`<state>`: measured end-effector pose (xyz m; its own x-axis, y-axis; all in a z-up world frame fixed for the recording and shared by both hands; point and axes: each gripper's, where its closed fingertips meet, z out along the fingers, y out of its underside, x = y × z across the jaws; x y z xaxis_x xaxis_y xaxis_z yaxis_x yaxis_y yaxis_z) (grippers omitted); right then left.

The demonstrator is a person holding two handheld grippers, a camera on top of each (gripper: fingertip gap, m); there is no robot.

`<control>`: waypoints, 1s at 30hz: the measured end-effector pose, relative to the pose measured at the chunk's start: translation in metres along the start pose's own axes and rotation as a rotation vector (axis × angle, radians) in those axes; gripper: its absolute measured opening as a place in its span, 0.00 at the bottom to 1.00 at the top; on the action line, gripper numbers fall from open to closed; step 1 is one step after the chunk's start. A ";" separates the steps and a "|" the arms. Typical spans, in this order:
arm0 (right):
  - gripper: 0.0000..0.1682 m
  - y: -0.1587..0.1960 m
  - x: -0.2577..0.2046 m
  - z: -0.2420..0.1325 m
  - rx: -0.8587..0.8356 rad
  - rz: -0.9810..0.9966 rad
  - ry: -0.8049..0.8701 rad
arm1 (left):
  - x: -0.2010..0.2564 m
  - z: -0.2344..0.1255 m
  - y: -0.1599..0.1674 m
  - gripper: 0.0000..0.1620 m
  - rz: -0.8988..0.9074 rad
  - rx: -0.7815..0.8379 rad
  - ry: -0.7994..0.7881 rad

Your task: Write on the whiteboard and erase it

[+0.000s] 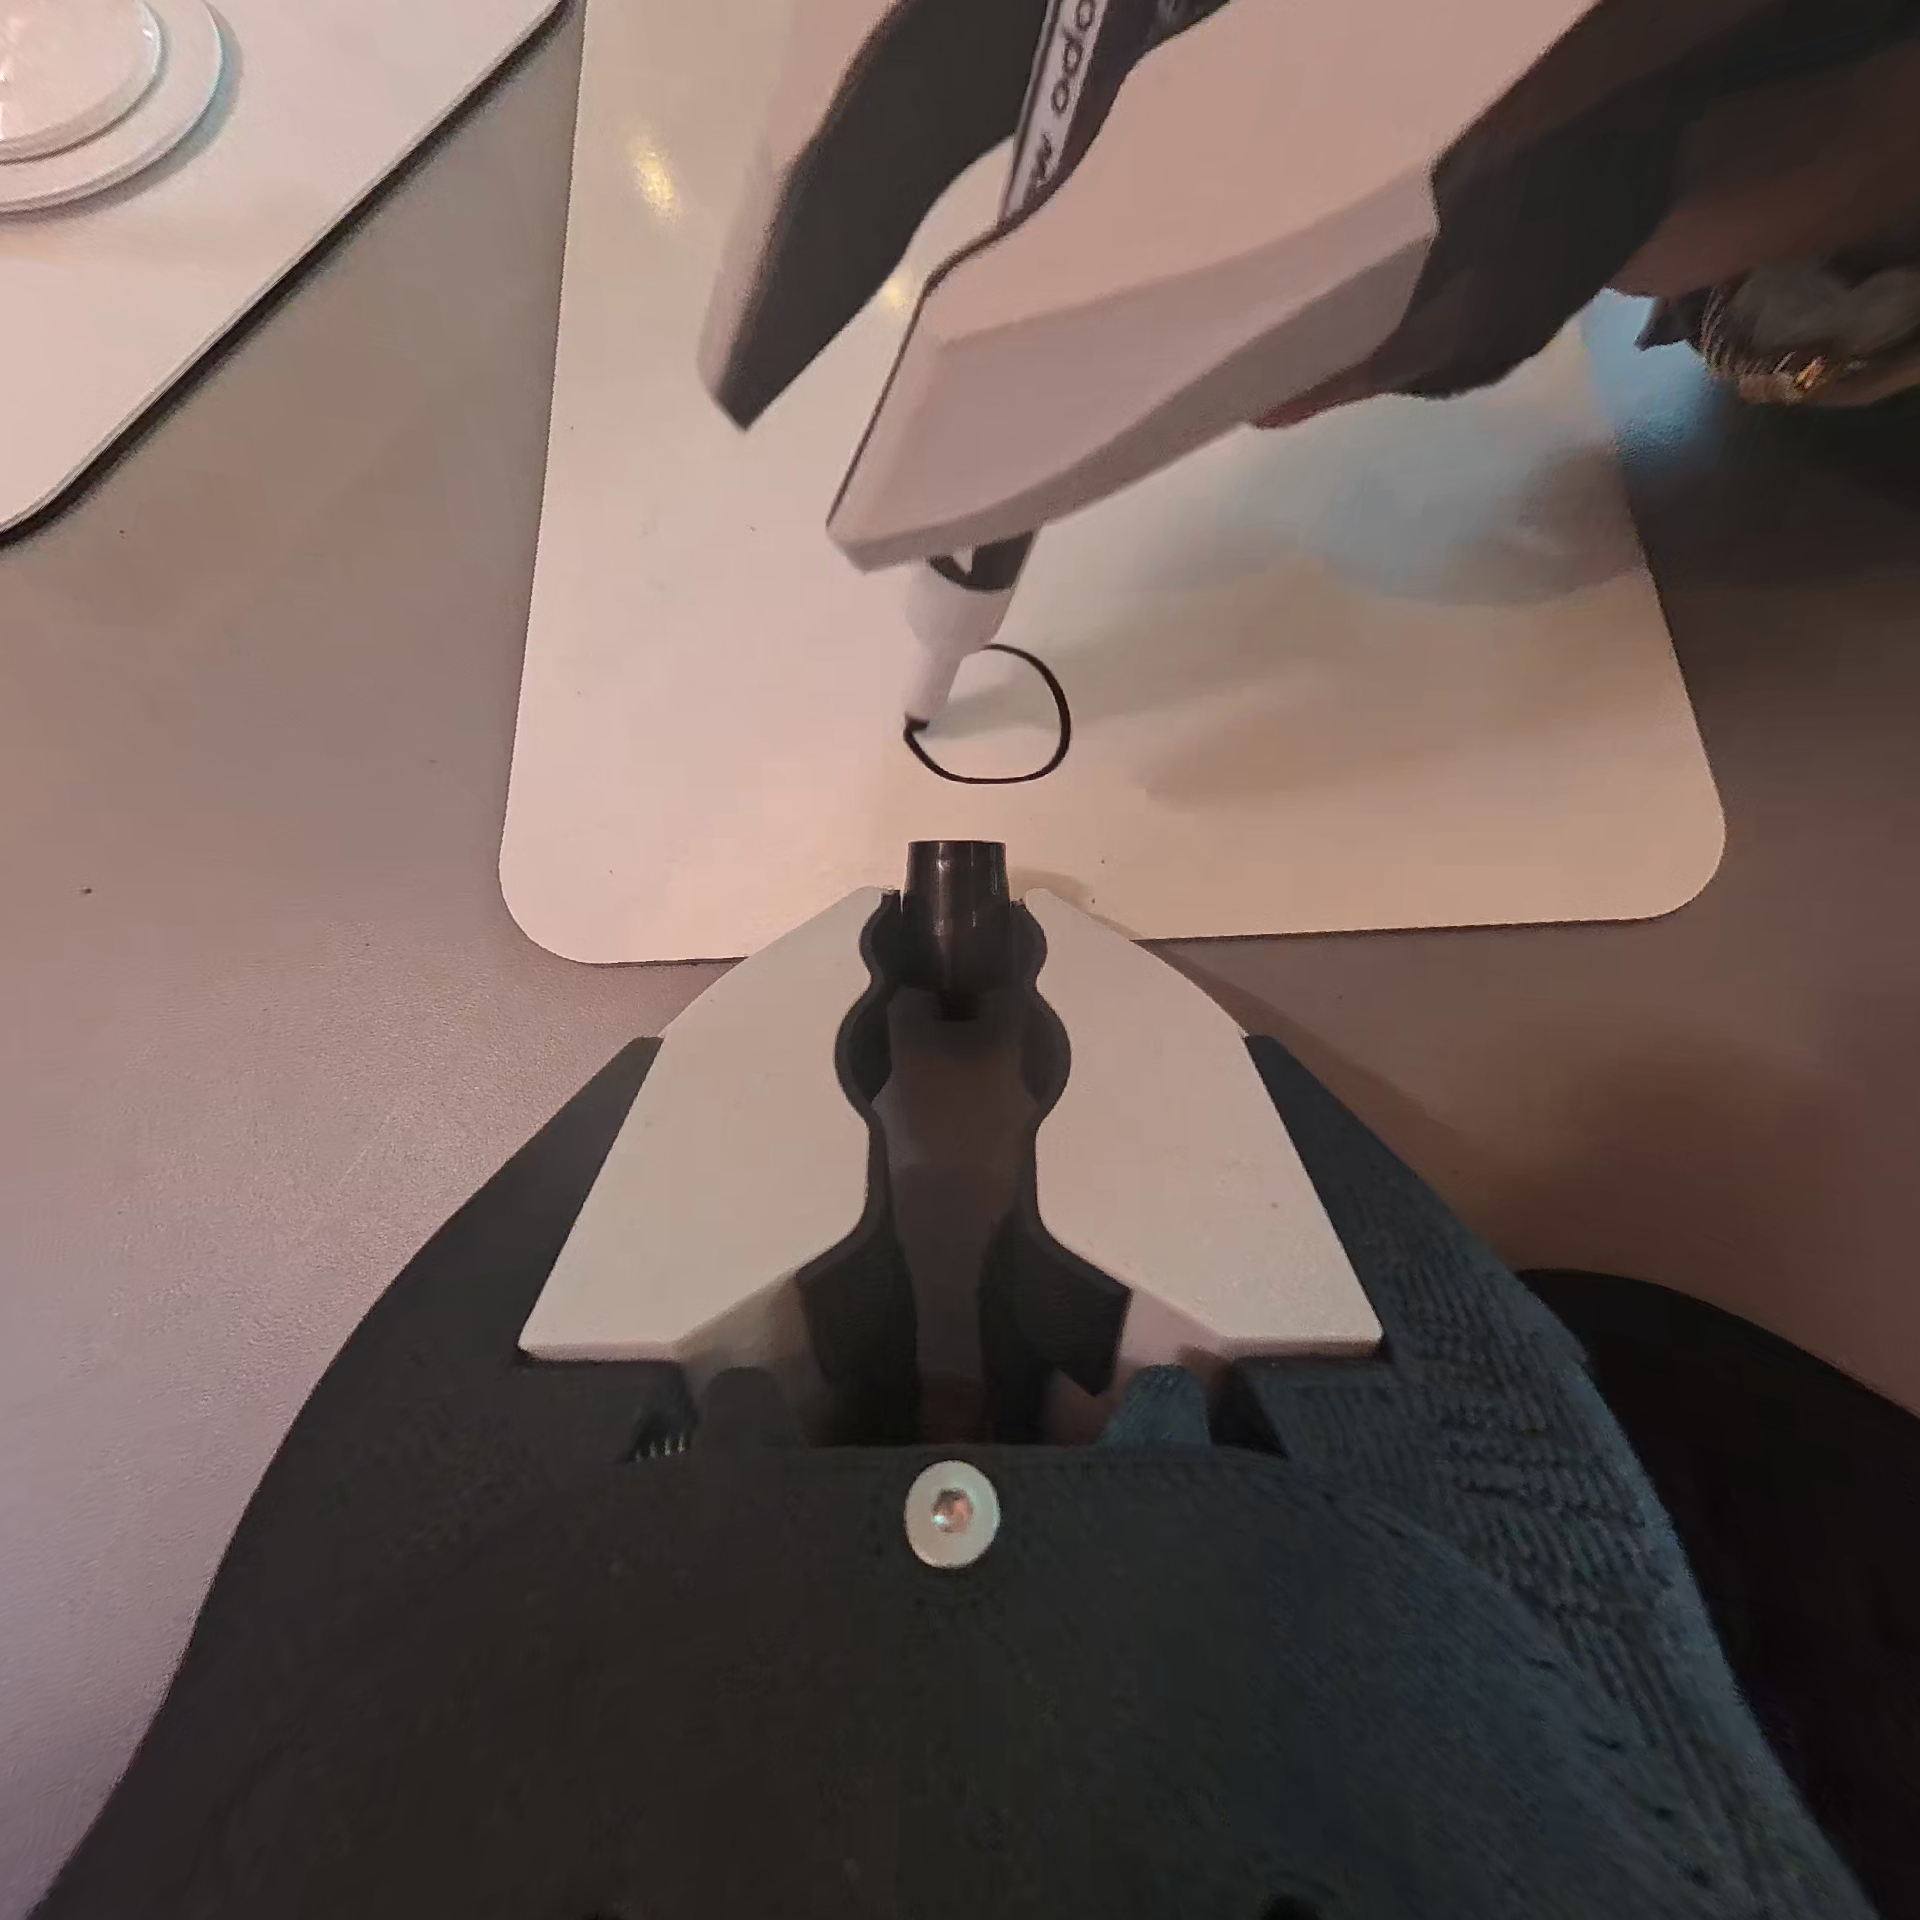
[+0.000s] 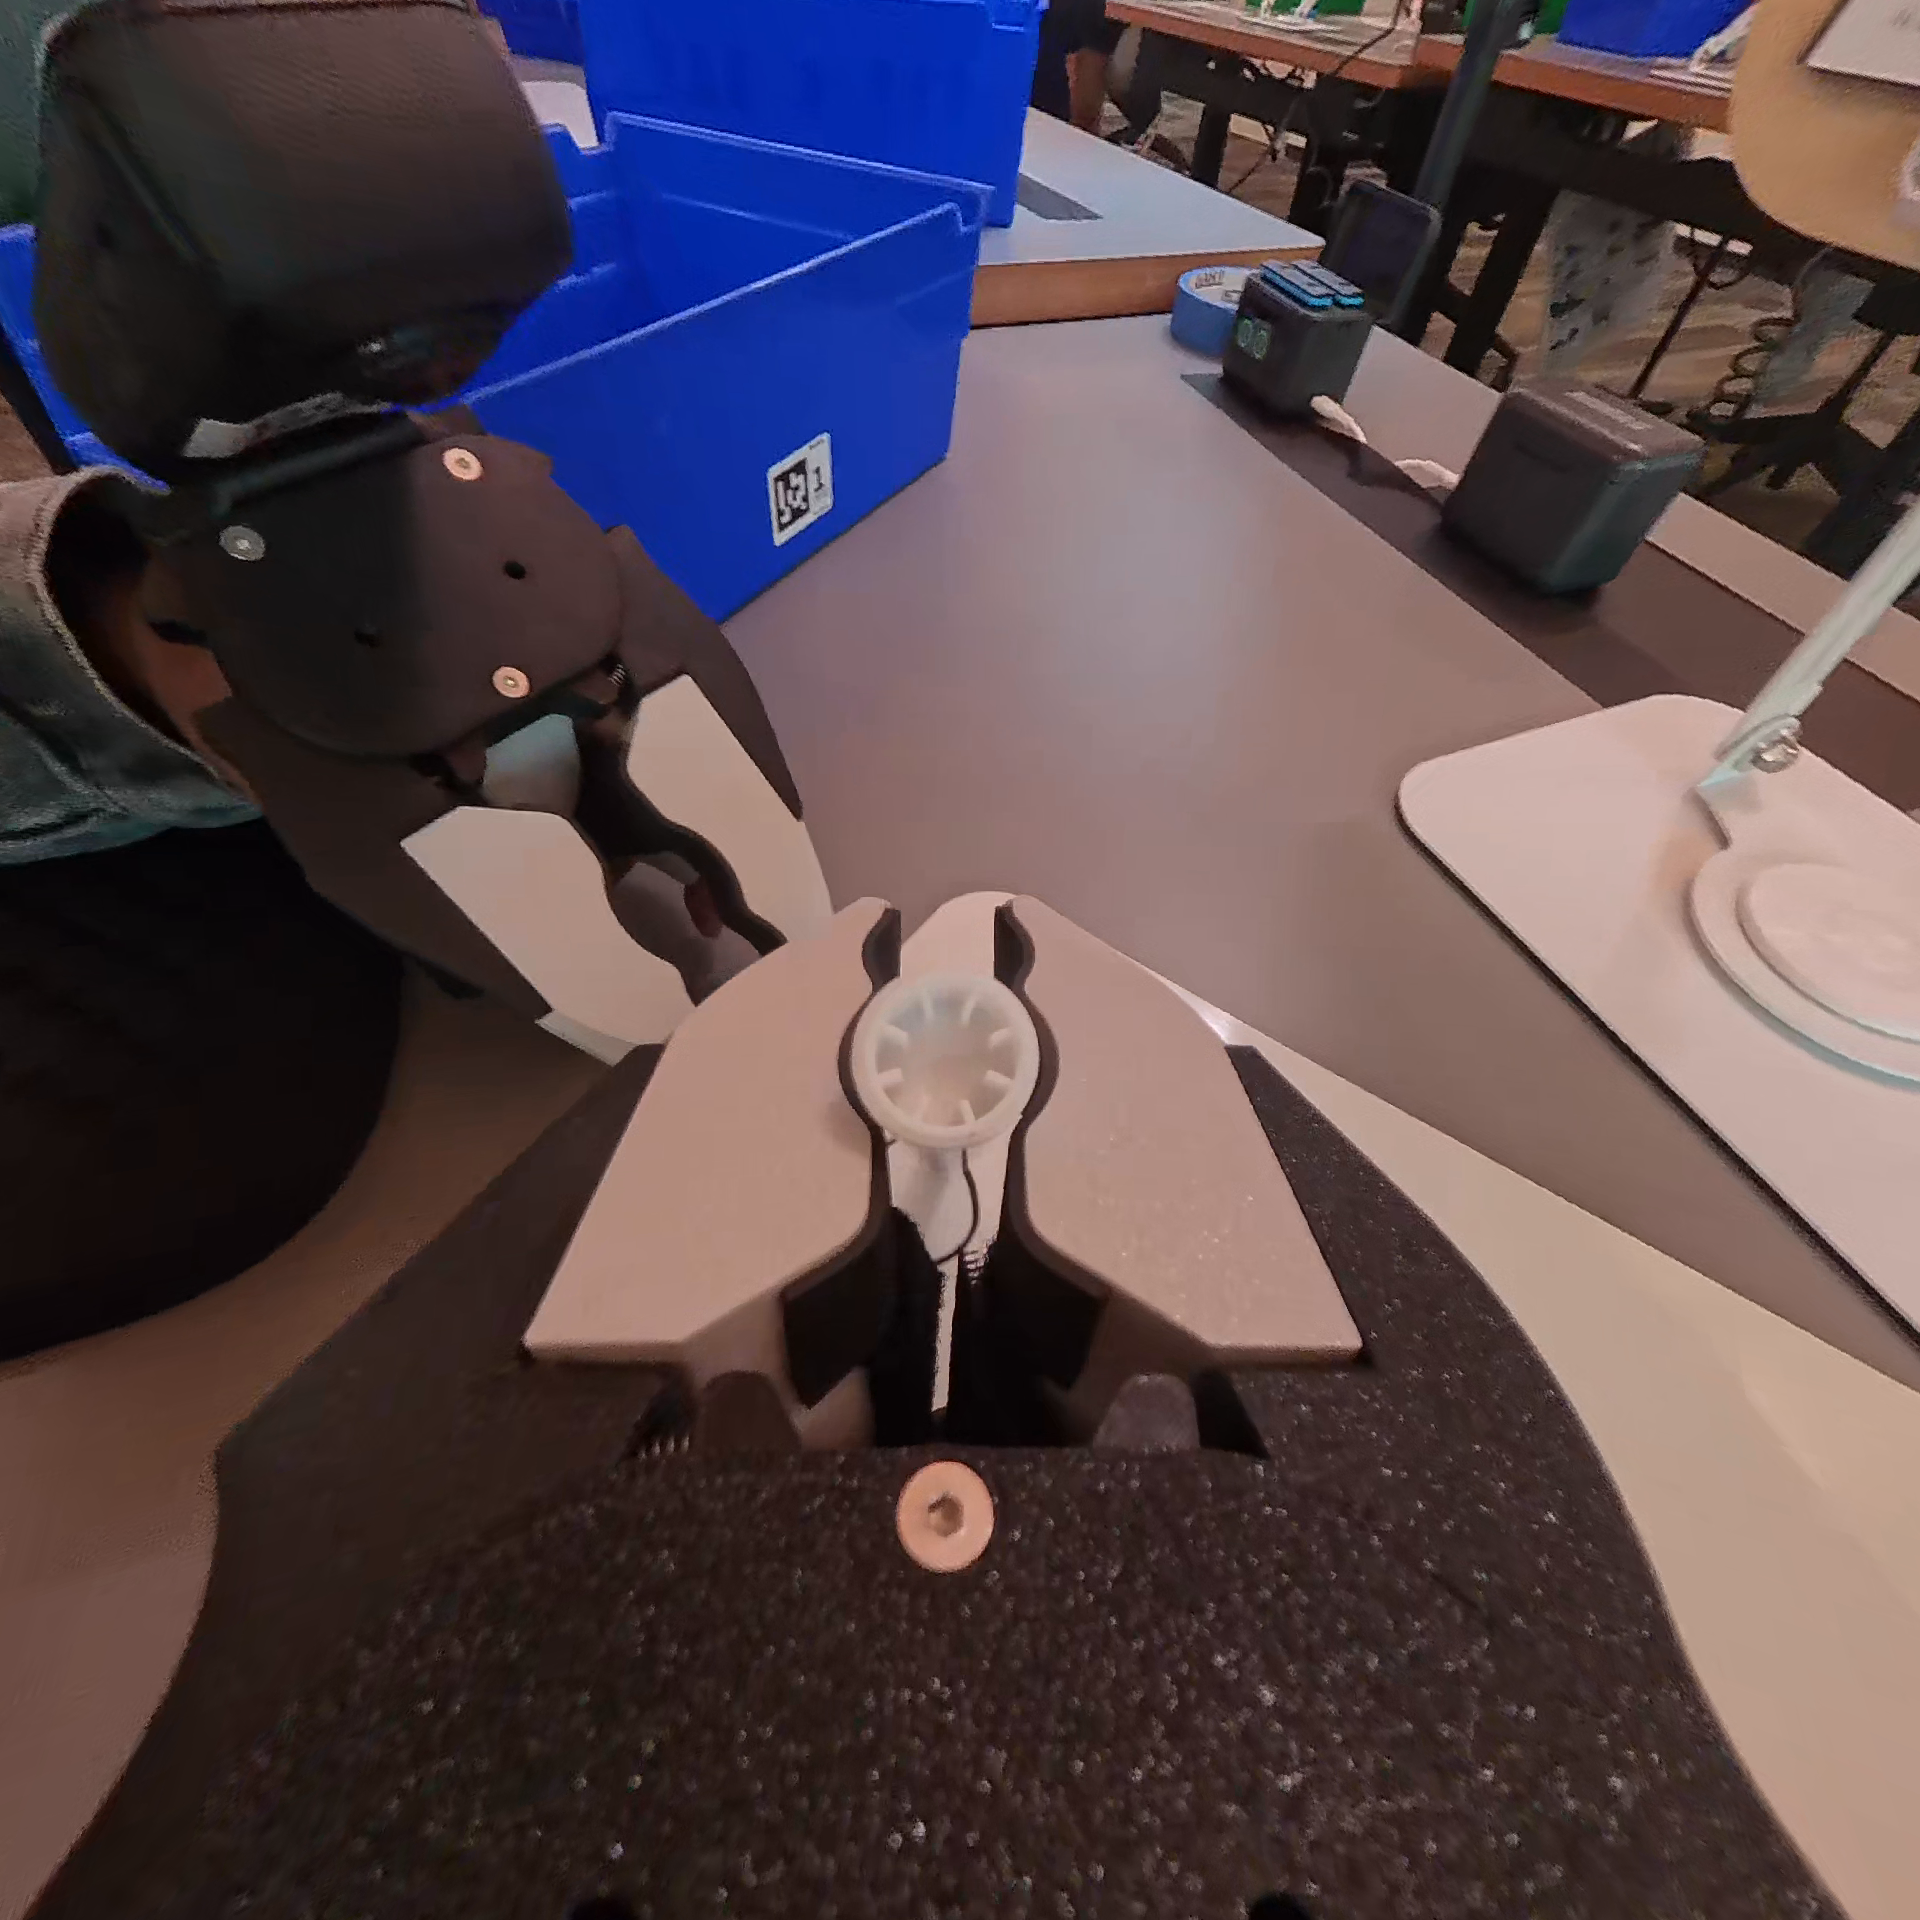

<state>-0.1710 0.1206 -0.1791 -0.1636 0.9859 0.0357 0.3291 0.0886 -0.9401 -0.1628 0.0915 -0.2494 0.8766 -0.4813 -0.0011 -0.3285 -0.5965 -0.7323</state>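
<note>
Black loop (image 1: 987,717) partly behind marker (image 1: 951,649)

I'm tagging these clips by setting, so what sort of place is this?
Probably a lab or shared workroom rather than a home. Blue storage bins stand on the grey table, small dark device boxes sit by a roll of blue tape, and more long worktables stand behind.
</note>
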 end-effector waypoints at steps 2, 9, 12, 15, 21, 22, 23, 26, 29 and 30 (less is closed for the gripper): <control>0.11 -0.003 -0.001 0.000 0.013 0.003 0.000 | 0.000 0.000 0.000 0.13 -0.005 0.002 0.003; 0.11 0.001 0.024 -0.010 -0.003 0.005 0.071 | 0.001 0.000 0.000 0.13 -0.008 0.003 0.007; 0.11 0.005 0.026 -0.012 -0.014 0.015 0.077 | 0.001 0.000 0.000 0.13 -0.012 0.004 0.010; 0.11 0.008 0.023 -0.019 -0.024 0.022 0.083 | 0.001 -0.001 0.000 0.13 -0.008 0.004 0.010; 0.11 0.014 0.012 -0.036 -0.036 0.027 0.095 | 0.002 -0.001 0.000 0.13 -0.006 0.003 0.010; 0.11 0.015 0.013 -0.038 -0.035 0.027 0.100 | 0.002 -0.001 0.000 0.13 -0.005 0.003 0.010; 0.11 0.015 0.014 -0.039 -0.035 0.029 0.108 | 0.002 -0.001 0.000 0.13 -0.005 0.004 0.010; 0.11 0.018 0.026 -0.045 -0.038 0.033 0.143 | 0.002 -0.001 0.000 0.13 -0.007 0.005 0.011; 0.11 0.022 0.040 -0.053 -0.043 0.036 0.182 | 0.002 -0.001 -0.001 0.13 -0.007 0.005 0.011; 0.11 0.022 0.042 -0.054 -0.042 0.040 0.187 | 0.002 -0.001 0.000 0.13 -0.007 0.005 0.011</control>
<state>-0.1204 0.1715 -0.1803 0.0244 0.9976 0.0644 0.3711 0.0508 -0.9272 -0.1610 0.0900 -0.2483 0.8747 -0.4845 0.0114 -0.3207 -0.5965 -0.7358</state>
